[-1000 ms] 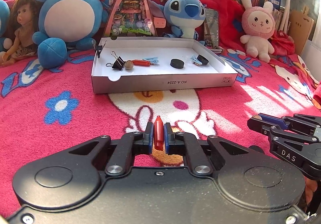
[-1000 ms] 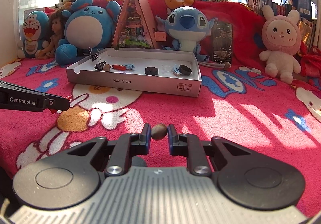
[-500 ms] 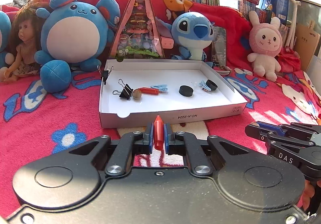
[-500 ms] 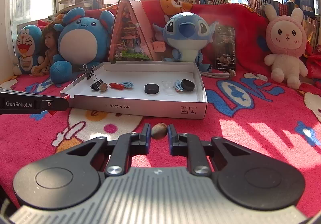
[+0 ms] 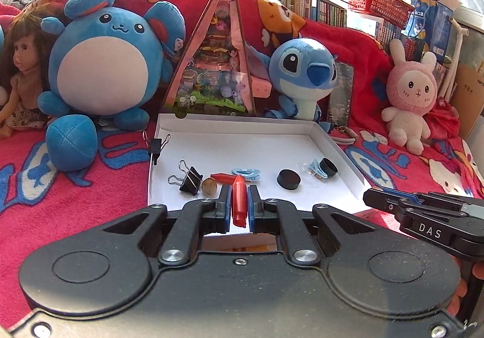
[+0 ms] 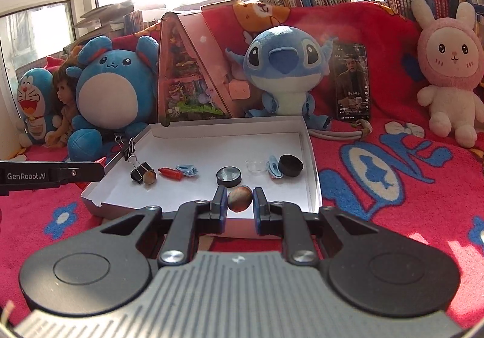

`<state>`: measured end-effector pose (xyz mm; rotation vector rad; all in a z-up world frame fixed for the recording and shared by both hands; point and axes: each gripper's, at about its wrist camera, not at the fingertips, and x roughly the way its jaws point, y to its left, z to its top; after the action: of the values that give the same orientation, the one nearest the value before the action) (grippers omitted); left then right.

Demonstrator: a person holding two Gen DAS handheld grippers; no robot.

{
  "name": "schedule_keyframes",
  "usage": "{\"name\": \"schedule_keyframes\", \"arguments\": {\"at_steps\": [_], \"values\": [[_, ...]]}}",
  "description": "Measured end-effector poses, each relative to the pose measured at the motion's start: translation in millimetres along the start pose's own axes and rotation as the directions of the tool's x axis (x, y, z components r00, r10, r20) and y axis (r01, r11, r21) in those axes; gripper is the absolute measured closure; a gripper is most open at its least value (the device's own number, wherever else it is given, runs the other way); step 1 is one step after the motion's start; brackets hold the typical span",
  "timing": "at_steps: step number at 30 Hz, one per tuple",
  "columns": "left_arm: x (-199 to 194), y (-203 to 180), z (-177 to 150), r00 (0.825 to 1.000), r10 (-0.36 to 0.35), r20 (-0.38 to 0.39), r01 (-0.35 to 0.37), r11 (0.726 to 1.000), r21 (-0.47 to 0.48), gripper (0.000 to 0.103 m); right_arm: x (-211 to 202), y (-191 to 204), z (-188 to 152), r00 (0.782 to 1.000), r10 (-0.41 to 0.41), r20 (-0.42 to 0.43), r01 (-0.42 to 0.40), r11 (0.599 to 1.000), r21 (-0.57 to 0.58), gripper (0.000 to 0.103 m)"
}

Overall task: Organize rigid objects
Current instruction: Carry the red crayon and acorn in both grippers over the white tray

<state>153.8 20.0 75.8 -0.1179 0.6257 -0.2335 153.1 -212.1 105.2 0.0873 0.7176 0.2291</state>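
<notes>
Two grippers are in view, each loaded. Left gripper: jaws narrow, clamped on a red crayon-shaped piece, held upright with its tip up, at the near edge of the white cardboard tray. Right gripper: jaws narrow, pinching a round brown nut, at the tray's near wall toward its right end. Tray rests on a red patterned blanket. Tray contents, left to right: black binder clip, second brown nut touching it, second red piece lying flat, blue hair clip, black disc, clear cap, another blue clip, black cap. A further binder clip is clipped on the tray's left wall. Plush toys line the back, including a blue Stitch.
</notes>
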Motion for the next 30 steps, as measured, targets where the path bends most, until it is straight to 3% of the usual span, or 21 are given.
{"name": "schedule_keyframes", "arguments": {"at_steps": [12, 21, 30], "values": [[58, -7, 25, 0.991, -0.045, -0.124, 0.035, 0.996, -0.082, 0.093, 50, -12, 33, 0.997, 0.038, -0.067, -0.033, 0.997, 0.074, 0.082], [92, -27, 38, 0.988, -0.079, -0.136, 0.066, 0.993, -0.101, 0.093, 88, -19, 44, 0.988, 0.061, -0.140, -0.036, 0.984, 0.174, 0.082], [125, -36, 37, 0.985, -0.059, -0.164, 0.044, 0.995, -0.092, 0.093, 116, -27, 46, 0.977, 0.071, -0.203, -0.019, 0.968, 0.250, 0.082]]}}
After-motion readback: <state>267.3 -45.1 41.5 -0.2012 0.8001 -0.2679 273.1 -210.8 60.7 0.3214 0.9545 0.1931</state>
